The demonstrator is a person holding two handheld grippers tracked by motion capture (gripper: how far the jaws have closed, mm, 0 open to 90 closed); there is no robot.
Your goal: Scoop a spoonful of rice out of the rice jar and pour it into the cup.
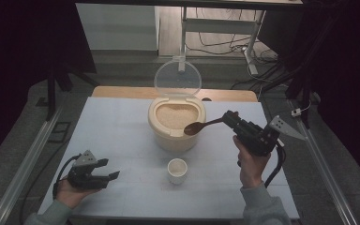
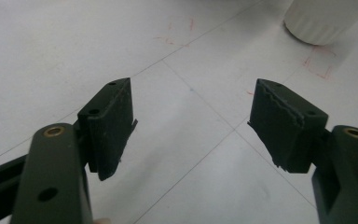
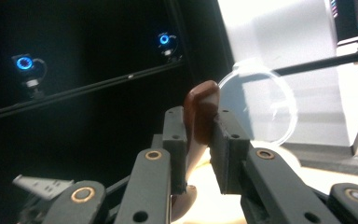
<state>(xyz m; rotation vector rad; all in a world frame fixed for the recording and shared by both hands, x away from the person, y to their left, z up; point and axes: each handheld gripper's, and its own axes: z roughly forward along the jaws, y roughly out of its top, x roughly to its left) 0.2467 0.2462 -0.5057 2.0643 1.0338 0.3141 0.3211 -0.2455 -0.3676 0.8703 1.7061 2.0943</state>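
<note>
High view: wooden spoon [image 1: 201, 126] clamped by its handle in right gripper [image 1: 231, 119], long axis slanting down-left, bowl over rice bin [image 1: 176, 123] rim, cup [image 1: 177, 170] just below toward the person; left gripper [image 1: 108, 169] spread wide, holding nothing, farther off.

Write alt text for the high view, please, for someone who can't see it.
A person's right gripper holds a brown wooden spoon over an open cream container of rice, its clear lid raised. A small white cup stands in front on the white table; the left gripper rests open nearby.
</note>
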